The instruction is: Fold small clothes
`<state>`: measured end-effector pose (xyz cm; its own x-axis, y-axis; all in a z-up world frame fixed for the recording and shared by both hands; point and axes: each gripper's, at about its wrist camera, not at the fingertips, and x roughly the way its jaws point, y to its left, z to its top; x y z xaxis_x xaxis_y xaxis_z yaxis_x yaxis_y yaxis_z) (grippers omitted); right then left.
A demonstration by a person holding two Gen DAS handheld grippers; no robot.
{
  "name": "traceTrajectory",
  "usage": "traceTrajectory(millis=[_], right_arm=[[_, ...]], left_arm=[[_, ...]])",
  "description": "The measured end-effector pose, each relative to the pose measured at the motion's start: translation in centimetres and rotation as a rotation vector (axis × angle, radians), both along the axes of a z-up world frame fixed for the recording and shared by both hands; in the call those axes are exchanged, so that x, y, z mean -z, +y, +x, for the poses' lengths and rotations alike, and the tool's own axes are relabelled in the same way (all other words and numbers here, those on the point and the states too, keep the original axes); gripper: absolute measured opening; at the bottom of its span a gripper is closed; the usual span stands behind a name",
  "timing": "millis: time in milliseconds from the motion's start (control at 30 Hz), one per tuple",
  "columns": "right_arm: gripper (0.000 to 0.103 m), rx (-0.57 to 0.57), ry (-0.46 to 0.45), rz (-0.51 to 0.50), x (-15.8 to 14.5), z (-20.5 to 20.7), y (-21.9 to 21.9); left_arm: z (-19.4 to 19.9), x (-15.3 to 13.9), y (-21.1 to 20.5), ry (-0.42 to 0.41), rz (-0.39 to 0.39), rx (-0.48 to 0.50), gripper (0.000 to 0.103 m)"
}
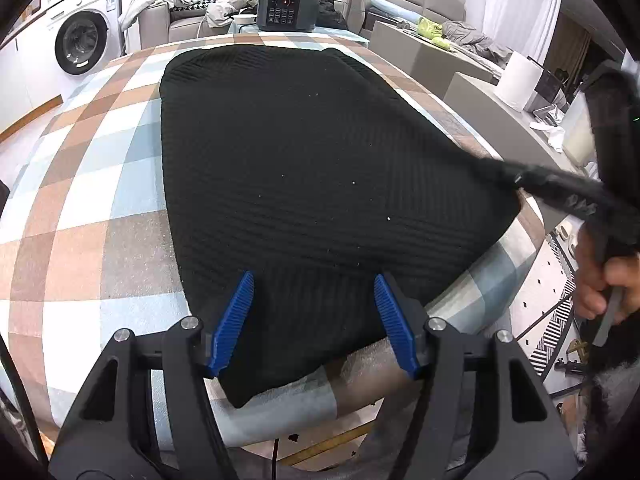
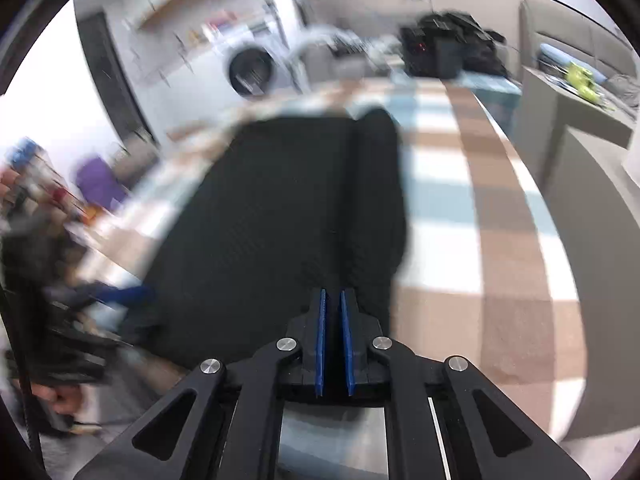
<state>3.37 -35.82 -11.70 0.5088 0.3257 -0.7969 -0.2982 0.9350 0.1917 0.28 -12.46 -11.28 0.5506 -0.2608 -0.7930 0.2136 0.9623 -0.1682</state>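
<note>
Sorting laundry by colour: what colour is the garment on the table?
Black, with a fine ribbed texture; the garment shows best in the left wrist view.

The garment (image 1: 304, 184) lies spread on the surface (image 1: 80, 208). Behind the garment, at the surface's far edge, stands the cooker (image 1: 287, 6). Left of the cooker, off the surface, is the washing machine (image 1: 82, 38); behind the cooker, a sofa (image 1: 180, 20); right of it, a paper roll (image 1: 518, 80).
</note>
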Motion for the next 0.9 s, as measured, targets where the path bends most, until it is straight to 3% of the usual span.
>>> traceTrajectory(millis=[33, 100, 133, 167, 333, 533, 567, 600, 667, 767, 900], right_arm=[[0.012, 0.009, 0.014, 0.021, 0.2, 0.0, -0.3], [0.027, 0.028, 0.005, 0.098, -0.5, -0.4, -1.3], [0.044, 0.041, -0.004, 0.112, -0.9, -0.5, -1.8], [0.047, 0.061, -0.013, 0.110, -0.9, -0.5, -2.1], [0.047, 0.091, 0.054, 0.185, 0.3, 0.9, -3.2], [0.048, 0.063, 0.094, 0.201, 1.4, 1.3, -2.3], [0.038, 0.060, 0.095, 0.197, 1.7, 1.3, -2.2], [0.032, 0.055, 0.086, 0.212, 1.8, 1.3, -2.0], [0.026, 0.063, 0.073, 0.219, 1.8, 0.9, -1.5], [0.025, 0.067, 0.059, 0.203, 1.8, 0.9, -0.7], [0.025, 0.076, 0.070, 0.214, 1.9, 2.0, 0.5]], left_arm=[[-0.1, -0.1, 0.2, 0.003, -0.005, -0.002, 0.060], [-0.1, -0.4, 0.9, 0.010, -0.020, -0.018, 0.060], [0.0, -0.6, 1.4, 0.009, -0.027, -0.037, 0.060], [-0.1, -0.9, 2.0, 0.002, -0.032, -0.065, 0.060], [0.5, -0.2, 4.4, 0.014, 0.019, -0.187, 0.061], [0.8, 0.6, 5.8, 0.048, -0.069, -0.212, 0.060], [1.0, 0.6, 6.0, 0.045, -0.077, -0.214, 0.059], [1.2, 0.7, 6.0, 0.038, -0.082, -0.213, 0.056], [1.6, 0.8, 5.9, 0.036, -0.090, -0.206, 0.034], [2.7, 0.9, 5.8, 0.033, -0.084, -0.204, 0.028], [4.4, 1.0, 6.9, 0.029, -0.085, -0.226, 0.027]])
